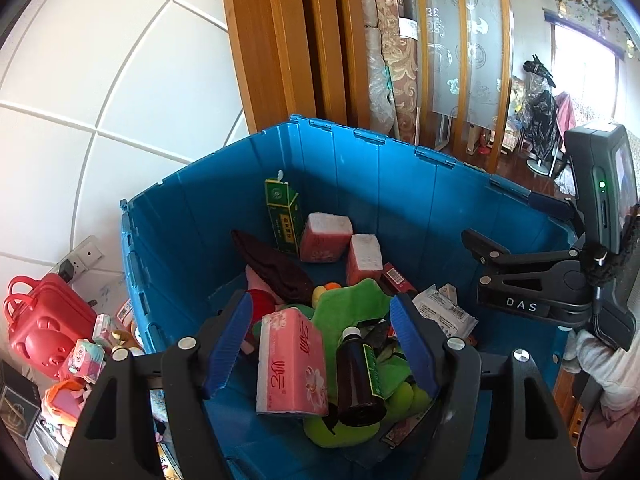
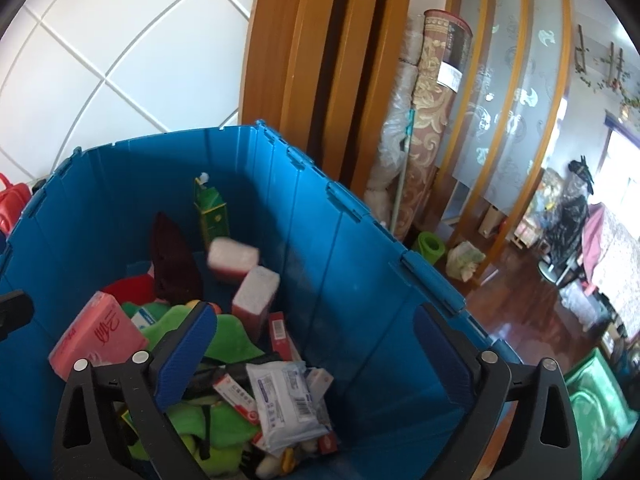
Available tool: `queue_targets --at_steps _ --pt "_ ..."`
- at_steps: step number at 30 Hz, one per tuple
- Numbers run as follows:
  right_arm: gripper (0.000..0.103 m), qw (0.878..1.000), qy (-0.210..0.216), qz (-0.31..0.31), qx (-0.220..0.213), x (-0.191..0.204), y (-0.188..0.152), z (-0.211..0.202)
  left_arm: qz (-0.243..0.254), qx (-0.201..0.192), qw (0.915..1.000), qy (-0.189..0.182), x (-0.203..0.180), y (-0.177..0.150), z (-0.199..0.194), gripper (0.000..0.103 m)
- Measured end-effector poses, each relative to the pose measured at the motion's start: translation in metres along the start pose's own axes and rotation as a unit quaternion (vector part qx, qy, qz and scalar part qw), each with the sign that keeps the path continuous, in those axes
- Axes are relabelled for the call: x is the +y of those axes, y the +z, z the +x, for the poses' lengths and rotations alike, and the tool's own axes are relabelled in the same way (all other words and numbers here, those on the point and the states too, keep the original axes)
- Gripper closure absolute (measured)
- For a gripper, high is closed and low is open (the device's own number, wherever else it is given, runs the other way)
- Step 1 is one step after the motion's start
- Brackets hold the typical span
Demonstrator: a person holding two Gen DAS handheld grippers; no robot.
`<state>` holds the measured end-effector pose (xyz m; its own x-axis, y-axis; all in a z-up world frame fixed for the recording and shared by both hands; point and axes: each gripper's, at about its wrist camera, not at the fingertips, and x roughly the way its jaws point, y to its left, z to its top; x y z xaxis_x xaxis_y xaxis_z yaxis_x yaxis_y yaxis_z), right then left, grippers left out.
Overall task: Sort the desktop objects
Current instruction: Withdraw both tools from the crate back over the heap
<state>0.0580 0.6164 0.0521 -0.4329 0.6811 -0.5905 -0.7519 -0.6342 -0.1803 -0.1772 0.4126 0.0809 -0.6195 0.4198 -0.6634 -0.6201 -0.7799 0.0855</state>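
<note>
A blue plastic crate point(image 1: 400, 184) holds sorted items: a pink tissue pack point(image 1: 290, 360), a dark brown bottle point(image 1: 358, 376), a green cloth point(image 1: 352, 304), a green carton point(image 1: 282, 212), two pink-and-white packs point(image 1: 326, 236) and a white wipes packet point(image 1: 444, 312). My left gripper point(image 1: 322, 340) hangs open and empty above the crate. My right gripper point(image 2: 316, 354) is open and empty over the crate's right side point(image 2: 360, 280); its body point(image 1: 560, 276) shows in the left wrist view. The wipes packet point(image 2: 286, 400) and pink tissue pack point(image 2: 100, 332) lie below it.
A red bear-shaped case point(image 1: 44, 320) and small packets point(image 1: 86, 360) lie left of the crate by a wall socket point(image 1: 84, 260). White tiled wall behind. Wooden door frame point(image 2: 320, 80) and rolled rugs point(image 2: 424, 120) stand behind the crate. Wooden floor at right.
</note>
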Motion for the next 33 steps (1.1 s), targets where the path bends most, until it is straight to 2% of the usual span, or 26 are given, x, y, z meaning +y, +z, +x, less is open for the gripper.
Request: queue_targets --at_steps 6,10,15,19,25,28,33 --pt "0.000 1.000 -0.006 0.000 0.002 0.000 0.000 0.000 -0.013 -0.025 0.9996 -0.001 0.008 -0.006 -0.012 0.032" --pt "0.000 1.000 -0.001 0.006 0.006 -0.001 -0.003 -0.003 -0.025 -0.045 0.9986 0.011 0.018 -0.018 -0.024 0.032" --pt "0.000 1.000 0.024 0.015 -0.003 0.011 -0.006 -0.022 -0.053 -0.049 0.9972 0.021 0.044 -0.036 -0.038 0.032" --pt "0.000 0.999 0.041 0.004 -0.031 0.036 -0.004 -0.052 -0.070 -0.045 0.9955 0.045 0.070 -0.056 -0.051 0.032" --pt "0.000 0.994 0.081 -0.011 -0.070 0.091 0.002 -0.096 -0.108 -0.034 0.9923 0.052 0.120 -0.095 -0.068 0.032" --pt "0.000 0.989 0.118 -0.019 -0.091 0.124 0.002 -0.120 -0.135 -0.027 0.9881 0.068 0.154 -0.122 -0.076 0.032" --pt "0.000 0.976 0.186 -0.039 -0.108 0.187 -0.003 -0.147 -0.191 0.002 0.9763 0.102 0.218 -0.182 -0.084 0.032"
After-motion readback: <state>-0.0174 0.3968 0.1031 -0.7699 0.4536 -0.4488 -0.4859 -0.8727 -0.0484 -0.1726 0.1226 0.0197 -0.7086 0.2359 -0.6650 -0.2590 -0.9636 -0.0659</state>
